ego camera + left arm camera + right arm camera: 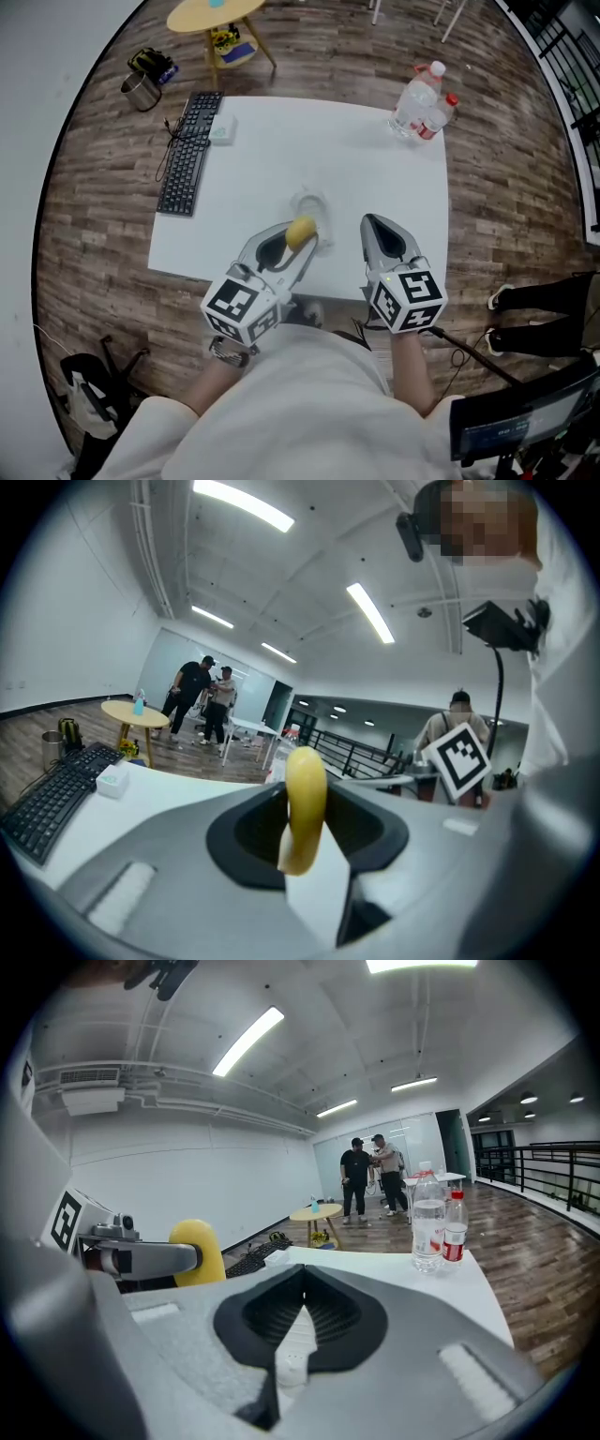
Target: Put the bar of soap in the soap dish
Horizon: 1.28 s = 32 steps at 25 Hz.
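Firmly pinched: smooth, rounded yellow soap (300, 232).

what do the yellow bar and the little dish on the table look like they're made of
Bar of soap: opaque yellow, smooth and rounded, consistent with solid soap. Soap dish: see-through, only a faint rim shows against the white table; likely clear plastic, possibly glass.

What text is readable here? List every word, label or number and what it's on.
No text reads clearly.
Bottle labels: too small to read.
Keyboard keys: too small to read.
Screen: blurred.
Marker cubes: square patterns only, no letters.
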{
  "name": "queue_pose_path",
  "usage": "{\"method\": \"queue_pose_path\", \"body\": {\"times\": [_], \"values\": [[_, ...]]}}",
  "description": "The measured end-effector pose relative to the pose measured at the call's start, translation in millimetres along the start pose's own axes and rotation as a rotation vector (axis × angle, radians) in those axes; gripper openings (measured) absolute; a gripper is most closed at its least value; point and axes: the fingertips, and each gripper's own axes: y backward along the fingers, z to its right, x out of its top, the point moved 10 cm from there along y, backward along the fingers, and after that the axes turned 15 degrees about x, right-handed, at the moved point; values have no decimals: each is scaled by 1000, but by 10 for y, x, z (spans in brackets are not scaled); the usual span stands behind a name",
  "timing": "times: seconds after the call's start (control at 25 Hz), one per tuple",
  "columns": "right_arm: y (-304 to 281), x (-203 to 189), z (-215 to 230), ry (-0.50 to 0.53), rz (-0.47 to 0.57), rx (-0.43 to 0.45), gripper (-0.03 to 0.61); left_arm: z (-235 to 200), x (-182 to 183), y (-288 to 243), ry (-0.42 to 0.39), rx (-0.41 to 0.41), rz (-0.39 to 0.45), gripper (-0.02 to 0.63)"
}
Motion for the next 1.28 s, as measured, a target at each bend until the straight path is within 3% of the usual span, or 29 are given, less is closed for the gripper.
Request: {"method": "queue_pose_path", "body": {"times": [0.68, 1.28], "values": [[-224, -138, 185, -88, -90, -19, 2, -236, -249, -381, 29, -56, -129, 132], [-447, -200, 270, -107, -137, -28, 2, -451, -421, -648, 115, -82, -216, 132]]}}
